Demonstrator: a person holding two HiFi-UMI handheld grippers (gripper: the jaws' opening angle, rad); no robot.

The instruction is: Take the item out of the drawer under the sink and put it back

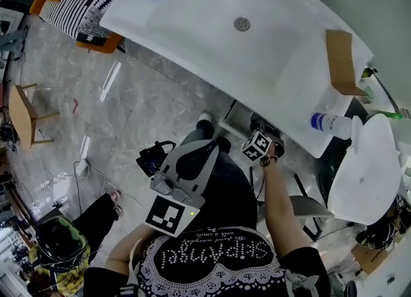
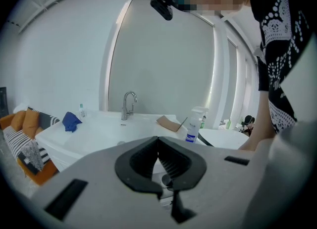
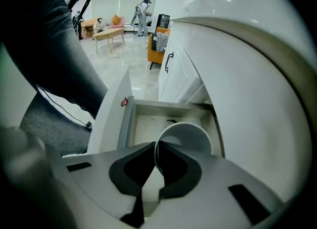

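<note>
The right tool [image 3: 157, 148] pinches the left rim of a white cup [image 3: 190, 133] in the open drawer [image 3: 128, 121] under the sink [image 1: 192, 26], its mouth facing up and its long axis running down into the drawer. The cup's base is hidden and the tool covers its near rim. The left tool [image 2: 158, 140] is pressed together, empty

L gripper [image 2: 158, 143] jaws together, empty; sink [image 2: 99, 129], faucet [image 2: 128, 105], spray btl [image 2: 194, 125] beyond.
</note>
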